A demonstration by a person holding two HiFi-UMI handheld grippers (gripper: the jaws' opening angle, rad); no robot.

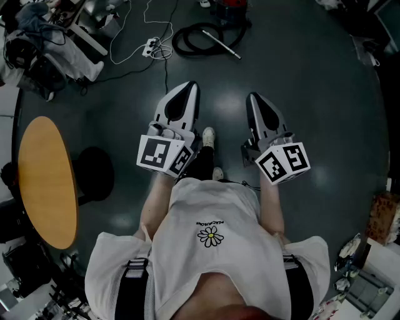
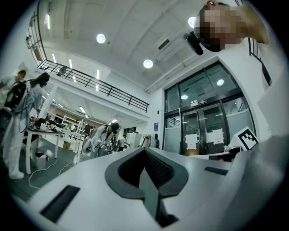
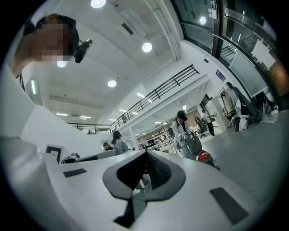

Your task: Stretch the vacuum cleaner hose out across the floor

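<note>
The vacuum cleaner hose lies coiled in black loops on the dark floor, far ahead of me and well apart from both my grippers. Just behind it, at the far edge, stands the red vacuum cleaner. A metal tube lies slanted over the right side of the coil. To the left of the hose there is a white power strip with a thin white cable running away to the left.

My left gripper and my right gripper are held side by side in front of my body, about level, both pointing toward the hose. In each gripper view my fingers are pressed together with nothing between them – both are clenched and empty.

Near me on the left is a round orange table. In the hall beyond – in both gripper views – several people stand at work tables.
</note>
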